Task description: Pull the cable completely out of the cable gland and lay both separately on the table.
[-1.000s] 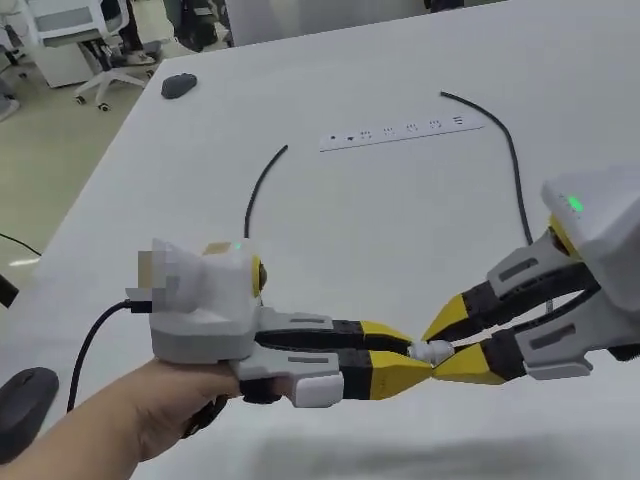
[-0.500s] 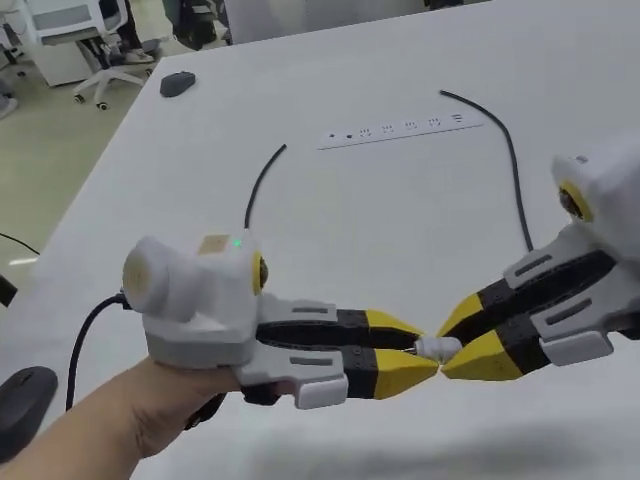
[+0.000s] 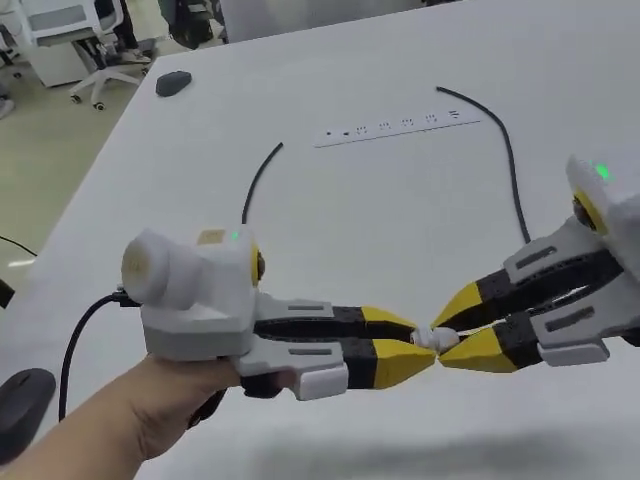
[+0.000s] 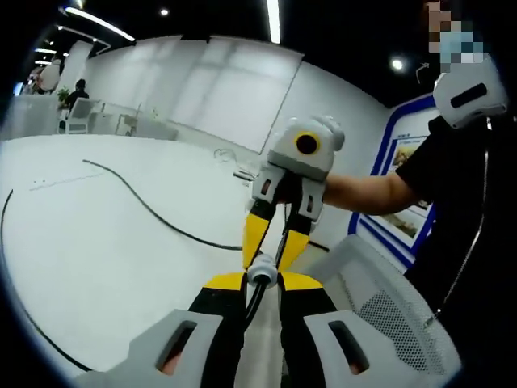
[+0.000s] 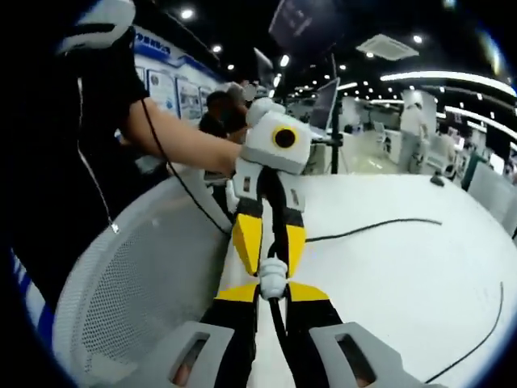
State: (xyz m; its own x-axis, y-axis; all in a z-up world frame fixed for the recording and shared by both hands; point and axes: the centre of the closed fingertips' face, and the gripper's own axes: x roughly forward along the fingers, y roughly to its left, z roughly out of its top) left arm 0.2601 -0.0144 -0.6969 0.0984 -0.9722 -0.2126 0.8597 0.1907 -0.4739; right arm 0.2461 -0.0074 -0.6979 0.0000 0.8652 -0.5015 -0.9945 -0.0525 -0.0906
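The room is an open office with ceiling lights, and the big white table (image 3: 400, 230) takes up most of the head view. On it I count one flat white power strip (image 3: 392, 128), two loose thin black cables, one to the left (image 3: 257, 187) and one to the right (image 3: 511, 165) of the strip, and two dark oval objects, one at the far edge (image 3: 173, 82) and one at the near left edge (image 3: 22, 402). Over the near part of the table the two grippers meet tip to tip. The small white cable gland (image 3: 437, 339) is between them, lifted off the table. The left gripper (image 3: 424, 346), held by a hand (image 3: 165, 405), has its jaws nearly closed and pinches the gland. The right gripper (image 3: 447, 338) pinches it from the other side, jaws meeting only at the tips. The black cable of the gland (image 5: 279, 317) is still through it and runs back between the right jaws.
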